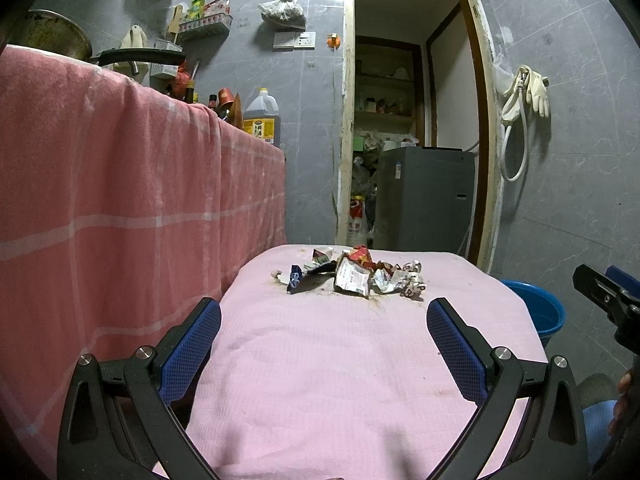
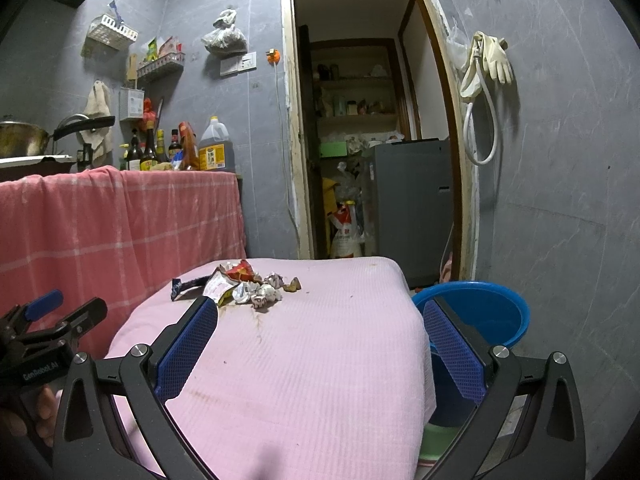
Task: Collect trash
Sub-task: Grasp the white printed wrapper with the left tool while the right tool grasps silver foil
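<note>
A pile of crumpled wrappers and paper trash (image 1: 356, 274) lies at the far end of a small table covered in pink cloth (image 1: 340, 360); it also shows in the right wrist view (image 2: 244, 286). A blue basin (image 2: 480, 316) stands on the floor right of the table, also in the left wrist view (image 1: 536, 308). My left gripper (image 1: 324, 320) is open and empty, short of the pile. My right gripper (image 2: 320, 316) is open and empty, over the table's right side, its right finger before the basin.
A counter draped in red checked cloth (image 1: 100, 208) stands close on the left, with bottles and a pan on it. A doorway (image 1: 412, 120) opens behind the table onto a grey appliance (image 1: 424, 196). Gloves and a hose (image 1: 524, 96) hang on the right wall.
</note>
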Tool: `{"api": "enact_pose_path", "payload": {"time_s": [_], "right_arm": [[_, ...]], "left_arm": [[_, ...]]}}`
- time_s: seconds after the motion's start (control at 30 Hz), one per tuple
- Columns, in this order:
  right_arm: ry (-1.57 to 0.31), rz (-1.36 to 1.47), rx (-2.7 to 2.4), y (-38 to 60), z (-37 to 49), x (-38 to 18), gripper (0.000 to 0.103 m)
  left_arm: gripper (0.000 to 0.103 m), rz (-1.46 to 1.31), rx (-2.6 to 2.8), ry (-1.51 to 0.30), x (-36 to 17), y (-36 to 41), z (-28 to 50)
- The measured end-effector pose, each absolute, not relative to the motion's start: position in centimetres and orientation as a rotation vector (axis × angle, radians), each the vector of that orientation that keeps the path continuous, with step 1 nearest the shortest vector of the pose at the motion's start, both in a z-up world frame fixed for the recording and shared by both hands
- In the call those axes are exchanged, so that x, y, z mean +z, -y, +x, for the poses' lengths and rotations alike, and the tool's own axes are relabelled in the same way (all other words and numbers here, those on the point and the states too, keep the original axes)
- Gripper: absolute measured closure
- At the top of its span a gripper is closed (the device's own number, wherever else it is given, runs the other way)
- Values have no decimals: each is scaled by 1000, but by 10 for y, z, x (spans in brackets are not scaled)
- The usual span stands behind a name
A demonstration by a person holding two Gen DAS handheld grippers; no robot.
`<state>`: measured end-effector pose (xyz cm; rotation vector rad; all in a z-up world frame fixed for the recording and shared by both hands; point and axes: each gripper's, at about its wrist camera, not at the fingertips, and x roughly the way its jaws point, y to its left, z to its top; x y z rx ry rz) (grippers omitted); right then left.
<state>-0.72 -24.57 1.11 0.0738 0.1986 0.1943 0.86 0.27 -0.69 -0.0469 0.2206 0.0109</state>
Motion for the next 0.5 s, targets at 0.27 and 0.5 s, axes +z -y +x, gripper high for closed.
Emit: {"api": "enact_pose_path", "payload": {"time_s": [0.27,0.5], "right_arm": [[-178,64,233,236,12,19,0],[-164,49,289,228,37,28,0]], "left_arm": [[2,-33,9,-189,3,-7,22],[2,-70,29,-234,10,-24,59]]}}
